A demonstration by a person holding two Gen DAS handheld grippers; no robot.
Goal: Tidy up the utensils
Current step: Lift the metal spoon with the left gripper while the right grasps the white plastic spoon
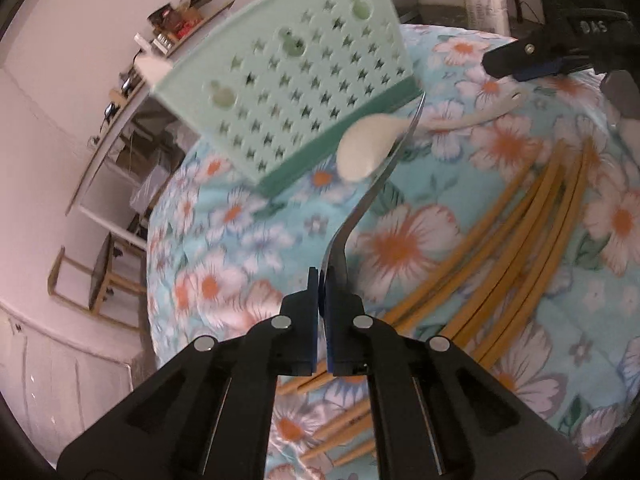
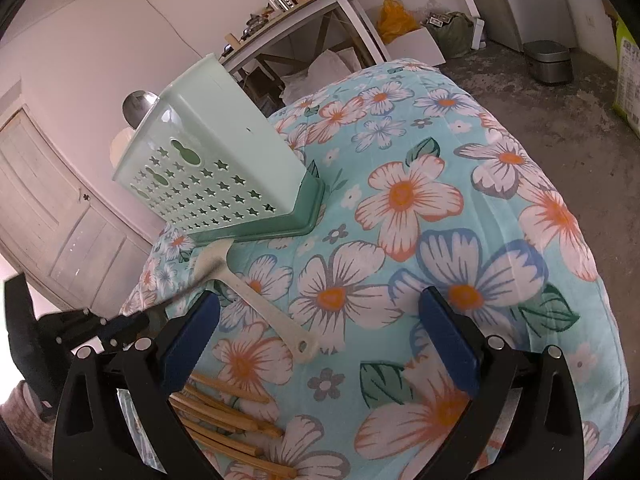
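The left gripper [image 1: 322, 280] has its jaws clamped on the handle of a metal spoon [image 1: 372, 188], lifted over the flowered bedcover [image 2: 400, 200] near the green utensil holder [image 1: 304, 92]. The right gripper [image 2: 320, 328] hangs with jaws wide apart, empty, above a white spoon [image 2: 264, 300] beside the chopsticks [image 1: 500, 248].

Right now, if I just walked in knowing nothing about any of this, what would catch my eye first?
Probably the left gripper, clamped shut on the handle of a metal utensil raised over the flowered cloth. Just beyond stands a mint-green holder with star-shaped holes, a metal spoon already poking from its top. Beside the holder lies a white spoon, bamboo chopsticks are scattered nearer, and the right gripper hangs open.
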